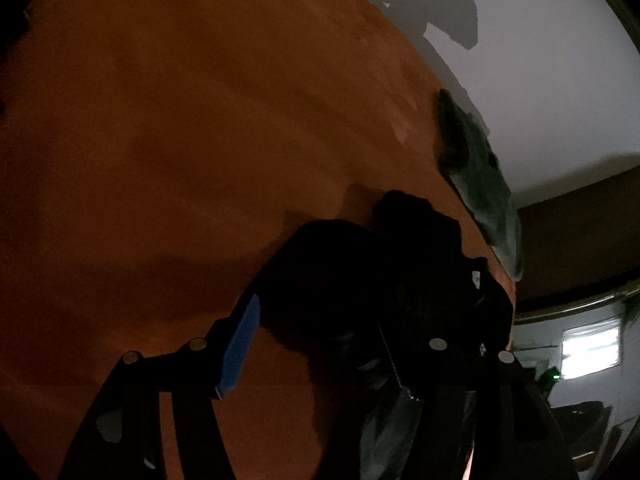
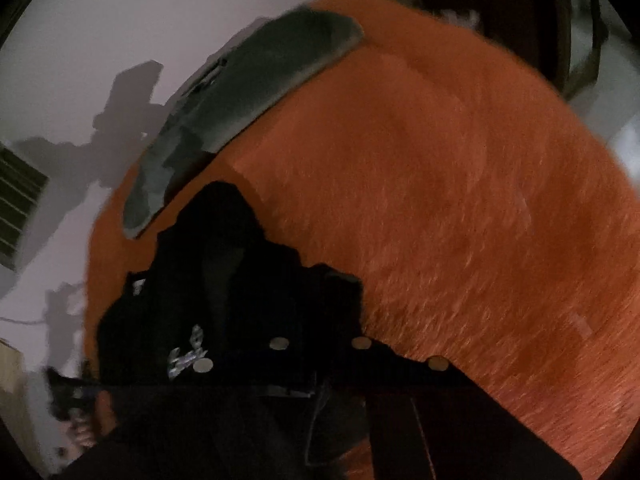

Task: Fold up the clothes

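Black garment (image 1: 360, 272) lies bunched on orange fuzzy blanket (image 1: 180, 140), near grey-green garment (image 1: 476, 176) at blanket's edge. Left gripper (image 1: 320, 352): jaws apart, black cloth between them, blue pad (image 1: 240, 350) clear of it. Right gripper (image 2: 316, 364): jaws closed, pinching black garment.

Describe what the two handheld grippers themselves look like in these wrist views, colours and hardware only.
The left gripper has black linkage arms with round silver pivot pins and a flat bright blue pad on one of its fingers; the other finger's pad shows only edge-on. The right gripper is also black with pale round pins, but dim light and blur hide its fingers. No cables or markings are visible.
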### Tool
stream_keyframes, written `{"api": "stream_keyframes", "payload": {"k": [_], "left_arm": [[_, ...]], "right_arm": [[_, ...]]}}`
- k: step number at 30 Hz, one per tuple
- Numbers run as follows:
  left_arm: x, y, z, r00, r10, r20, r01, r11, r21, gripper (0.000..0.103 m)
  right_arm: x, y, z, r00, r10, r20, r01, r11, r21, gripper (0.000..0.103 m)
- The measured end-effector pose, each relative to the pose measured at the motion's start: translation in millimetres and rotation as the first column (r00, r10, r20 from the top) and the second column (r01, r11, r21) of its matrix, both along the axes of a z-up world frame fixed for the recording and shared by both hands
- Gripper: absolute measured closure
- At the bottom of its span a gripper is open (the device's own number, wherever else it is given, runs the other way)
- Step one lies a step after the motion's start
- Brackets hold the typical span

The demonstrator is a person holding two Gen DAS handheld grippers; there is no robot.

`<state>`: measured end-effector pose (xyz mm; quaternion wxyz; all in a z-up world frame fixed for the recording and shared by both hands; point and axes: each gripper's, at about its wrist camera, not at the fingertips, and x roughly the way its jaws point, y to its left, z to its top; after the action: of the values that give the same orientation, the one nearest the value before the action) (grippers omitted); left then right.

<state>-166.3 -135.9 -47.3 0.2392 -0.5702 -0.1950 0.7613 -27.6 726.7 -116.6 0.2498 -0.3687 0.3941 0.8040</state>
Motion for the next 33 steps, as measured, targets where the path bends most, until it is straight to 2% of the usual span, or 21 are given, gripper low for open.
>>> {"api": "stream_keyframes", "payload": {"k": [1,2,3,6,8,12,15,17,18,19,20,21,24,28,31,33], "left_arm": [[1.9,3.1,1.7,1.000,-0.001,-0.027,0.000,1.000,-0.030,0.060],[2.4,7.4,2.3,0.999,-0.007,-0.042,0.004,0.998,-0.056,0.094],[1.3,8.2,3.7,0.999,-0.006,-0.046,0.003,0.998,-0.066,0.101],[-4.9,-14.6,17.5,0.993,0.067,-0.095,-0.072,0.996,-0.056,0.101],[-12.9,-34.7,21.6,0.991,0.104,-0.086,-0.110,0.992,-0.059,0.101],[-20.6,-57.6,20.6,0.986,0.153,-0.063,-0.155,0.987,-0.030,0.101],[-21.1,-60.0,11.1,0.989,0.150,0.002,-0.150,0.988,0.022,0.097],[-20.2,-56.3,4.2,0.991,0.131,0.039,-0.132,0.991,0.031,0.090],[-19.2,-54.6,1.7,0.991,0.119,0.052,-0.121,0.992,0.031,0.084],[-17.3,-53.3,1.7,0.993,0.105,0.051,-0.107,0.994,0.035,0.082],[-15.2,-52.1,2.2,0.995,0.091,0.045,-0.093,0.995,0.039,0.077],[-12.8,-50.1,3.6,0.996,0.075,0.038,-0.077,0.996,0.050,0.073],[-7.6,-43.5,6.1,0.998,0.047,0.029,-0.049,0.996,0.076,0.063],[-4.6,-33.8,7.0,0.999,0.033,0.040,-0.037,0.994,0.101,0.061],[-2.6,-24.6,6.0,0.999,0.018,0.049,-0.023,0.994,0.108,0.060],[-1.4,-17.1,5.0,0.999,0.003,0.051,-0.008,0.994,0.106,0.059]], "right_arm": [[0.7,0.7,5.1,1.000,-0.018,0.016,0.017,0.999,0.041,0.102],[4.7,4.2,10.1,0.999,-0.049,0.019,0.048,0.997,0.067,0.102],[9.9,8.6,15.5,0.996,-0.083,0.015,0.081,0.993,0.083,0.102],[31.4,29.7,35.9,0.980,-0.196,-0.017,0.197,0.972,0.127,0.102],[39.7,44.3,42.6,0.975,-0.223,-0.016,0.223,0.966,0.133,0.102],[39.1,63.5,41.1,0.977,-0.213,0.030,0.208,0.971,0.120,0.102],[26.2,69.2,28.6,0.978,-0.188,0.091,0.182,0.981,0.068,0.100],[29.0,70.6,27.4,0.979,-0.192,0.062,0.190,0.981,0.034,0.091],[32.2,69.9,27.7,0.979,-0.202,0.038,0.201,0.979,0.021,0.072],[39.2,67.8,27.8,0.974,-0.225,0.021,0.224,0.974,0.023,0.045],[46.6,65.5,28.0,0.969,-0.249,0.005,0.248,0.968,0.025,0.037],[52.2,63.7,27.7,0.965,-0.264,-0.005,0.264,0.964,0.024,0.036],[72.4,52.7,12.3,0.962,-0.269,-0.041,0.267,0.962,-0.059,0.036],[106.4,22.2,-5.6,0.949,-0.290,-0.124,0.267,0.948,-0.175,0.036],[131.4,-13.1,-6.7,0.942,-0.284,-0.179,0.244,0.945,-0.216,0.036],[137.5,-30.9,-5.9,0.955,-0.238,-0.179,0.201,0.959,-0.202,0.036]]}}
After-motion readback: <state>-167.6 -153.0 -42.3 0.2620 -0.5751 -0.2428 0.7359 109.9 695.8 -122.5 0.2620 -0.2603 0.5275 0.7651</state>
